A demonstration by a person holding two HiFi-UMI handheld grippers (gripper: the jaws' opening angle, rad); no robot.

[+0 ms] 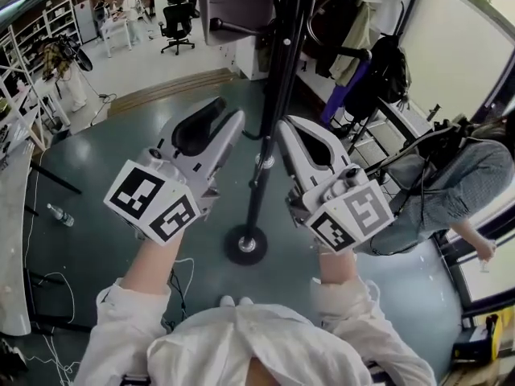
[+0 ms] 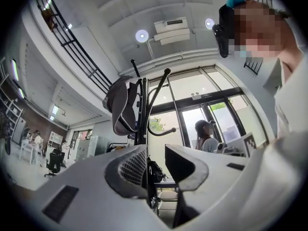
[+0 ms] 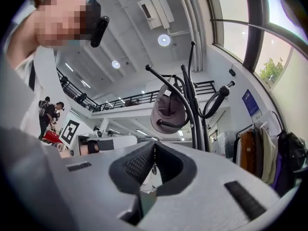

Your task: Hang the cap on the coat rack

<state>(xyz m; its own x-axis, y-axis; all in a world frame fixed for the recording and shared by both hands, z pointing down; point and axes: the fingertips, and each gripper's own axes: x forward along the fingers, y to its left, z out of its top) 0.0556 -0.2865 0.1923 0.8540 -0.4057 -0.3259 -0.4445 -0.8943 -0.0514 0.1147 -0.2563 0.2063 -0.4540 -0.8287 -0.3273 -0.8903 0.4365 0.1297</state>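
Left gripper (image 2: 155, 150) first: its two grey jaws stand apart with nothing between them, and through the gap we see only the pole beyond. Right gripper (image 3: 154, 144): its jaws are pressed tip to tip, likewise holding nothing. Both point upward, one on either side of the black metal coat rack (image 1: 269, 127), near its pole but apart from it, with its round base (image 1: 245, 245) on the floor below.

The grey fabric cap (image 3: 168, 110) already hangs on one curved upper arm of the rack, free of both grippers. We judge the hanging done; the step in hand is to check the seat and clear away.

Recommended procedure:
1. Confirm that the arm's knobbed end sits well inside the cap, as the right gripper view suggests.
2. Draw both grippers back from the pole along their own line, so that neither strikes the neighbouring arms. We expect a knocked rack could rock and shed the cap.
3. Close no jaw near the cap.
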